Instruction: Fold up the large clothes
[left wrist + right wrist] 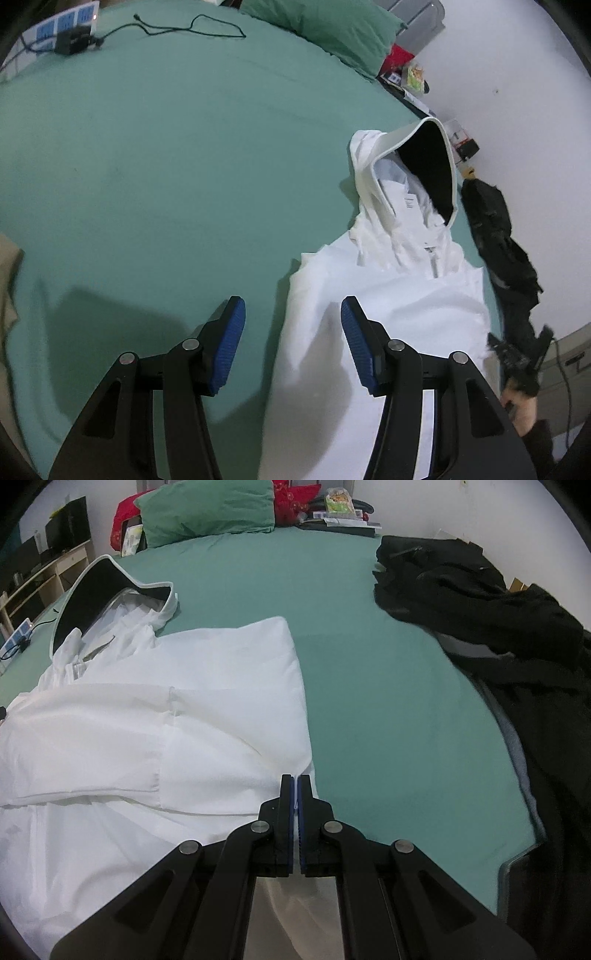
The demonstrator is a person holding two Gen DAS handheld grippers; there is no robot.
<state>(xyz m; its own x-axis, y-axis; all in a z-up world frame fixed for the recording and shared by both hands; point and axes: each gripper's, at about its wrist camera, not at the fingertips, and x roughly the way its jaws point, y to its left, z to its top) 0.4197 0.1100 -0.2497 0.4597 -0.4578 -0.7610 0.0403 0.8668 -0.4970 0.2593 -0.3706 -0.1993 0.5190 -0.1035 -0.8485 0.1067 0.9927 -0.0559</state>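
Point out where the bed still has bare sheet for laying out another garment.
Bare green sheet spreads wide left of the white hooded jacket, up to the cable and pillow. A narrower strip separates jacket and black clothes. The headboard end is cluttered.

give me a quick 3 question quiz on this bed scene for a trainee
1. True or false: the left hand-held gripper is shut on the white hooded jacket.
2. Multiple choice: what lies on the green bed sheet to the right of the white hooded jacket in the right wrist view? A) a dark garment B) a folded towel C) a laptop
3. Fill in: the lining of the jacket's hood is ____.

Key:
1. False. Its jaws stand open with nothing between the pads.
2. A, the dark garment.
3. Black. The right hand-held gripper is shut, with a sliver of white cloth between its pads.
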